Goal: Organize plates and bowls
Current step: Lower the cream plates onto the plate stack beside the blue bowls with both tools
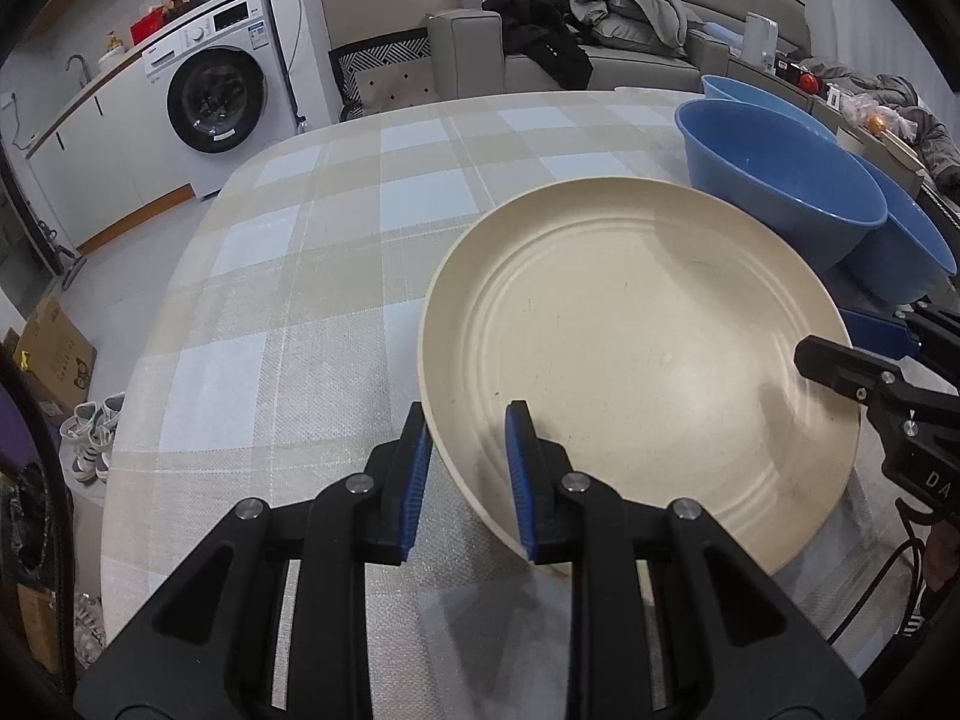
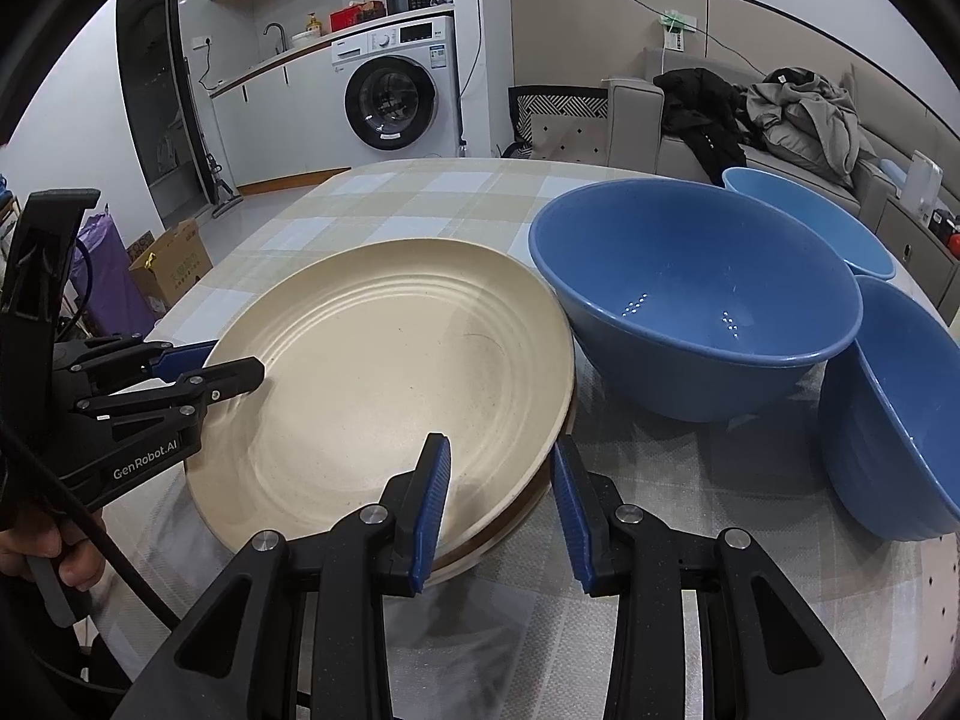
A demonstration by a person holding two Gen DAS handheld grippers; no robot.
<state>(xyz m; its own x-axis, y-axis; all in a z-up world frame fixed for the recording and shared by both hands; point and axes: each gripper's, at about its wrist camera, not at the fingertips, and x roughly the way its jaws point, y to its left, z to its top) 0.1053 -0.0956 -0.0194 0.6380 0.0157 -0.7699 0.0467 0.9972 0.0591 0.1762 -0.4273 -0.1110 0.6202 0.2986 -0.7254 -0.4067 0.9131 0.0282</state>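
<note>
While the plate (image 1: pixel 642 360) lies on the desk (image 1: pixel 288 276) with a second plate's rim showing just beneath its near edge, we hold it from two sides. Our left gripper (image 1: pixel 468 420) straddles its left near rim, one pad under the lip and one on the inner face; the jaws are narrow and appear clamped on that rim. Our right gripper (image 2: pixel 501 456) straddles the right near rim in the same way, but its jaws stand wider and its outer pad looks clear of the edge, so we judge it not yet closed on anything. The plate is round, so no axis matters; what counts is that its rim runs straight between each pair of jaws, and that both hands sit equally close to it. It seems slightly tipped, its left side raised, though we cannot be sure. Just right of it stands a blue bowl (image 2: pixel 696 294), nearly touching, with two more bowls (image 2: pixel 900 408) further right and beyond. Farther off we see a washer (image 1: pixel 216 99) and sofa (image 1: pixel 600 54).
</note>
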